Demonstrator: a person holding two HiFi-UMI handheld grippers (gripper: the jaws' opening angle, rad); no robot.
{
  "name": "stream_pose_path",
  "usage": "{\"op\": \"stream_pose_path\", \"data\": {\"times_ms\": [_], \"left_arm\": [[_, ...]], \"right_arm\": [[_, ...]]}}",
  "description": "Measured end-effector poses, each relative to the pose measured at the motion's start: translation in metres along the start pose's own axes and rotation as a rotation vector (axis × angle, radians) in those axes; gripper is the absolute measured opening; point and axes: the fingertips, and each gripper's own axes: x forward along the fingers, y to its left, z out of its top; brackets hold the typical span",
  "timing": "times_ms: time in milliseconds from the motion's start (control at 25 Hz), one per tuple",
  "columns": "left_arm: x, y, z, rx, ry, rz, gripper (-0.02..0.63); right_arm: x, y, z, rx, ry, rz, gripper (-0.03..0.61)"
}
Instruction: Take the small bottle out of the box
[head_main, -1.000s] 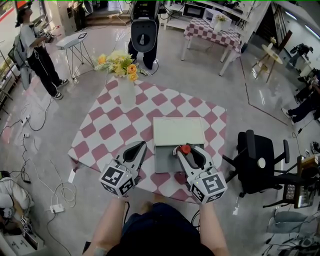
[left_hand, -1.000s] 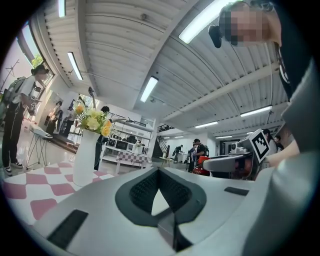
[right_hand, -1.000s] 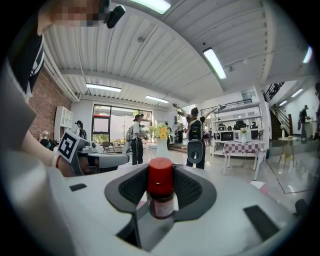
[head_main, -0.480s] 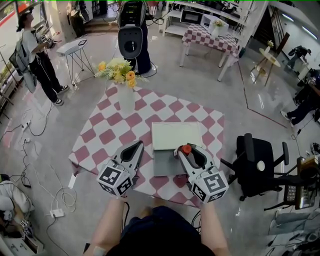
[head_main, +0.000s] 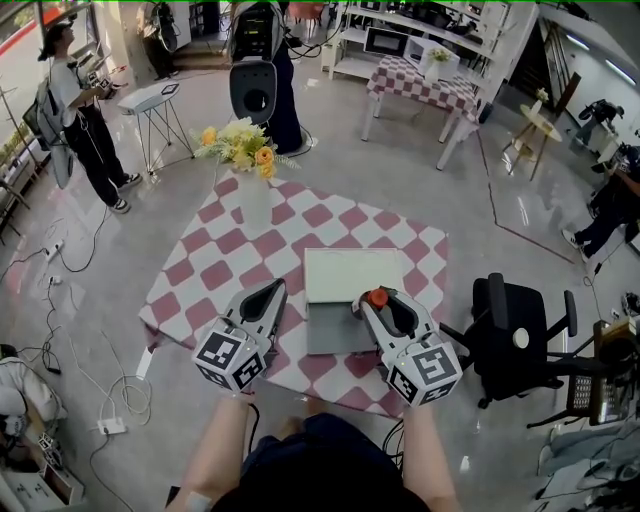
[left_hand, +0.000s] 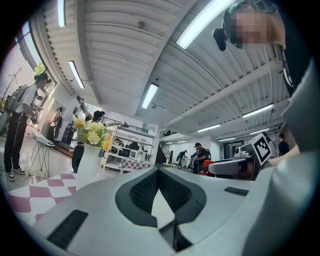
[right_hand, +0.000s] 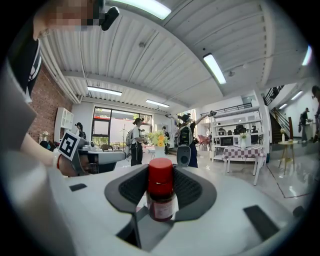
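Right gripper (head_main: 388, 300), jaws clamped on the small bottle (right_hand: 161, 192) just above the box (head_main: 335, 335) at the desk's (head_main: 205, 270) near edge: lift straight, bottle upright, clear of the rim; left gripper (head_main: 276, 292) jaws pressed together, empty.

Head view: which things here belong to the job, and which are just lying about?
Job:
small bottle, held in the right gripper
box, open on the table

Lying about:
flower vase
black chair
cables
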Motion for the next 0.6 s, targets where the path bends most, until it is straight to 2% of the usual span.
{"op": "stream_pose_path", "data": {"times_ms": [600], "left_arm": [[-0.002, -0.001, 0.013, 0.007, -0.027, 0.011, 0.002]], "right_arm": [[-0.008, -0.005, 0.014, -0.007, -0.031, -0.01, 0.147]]}}
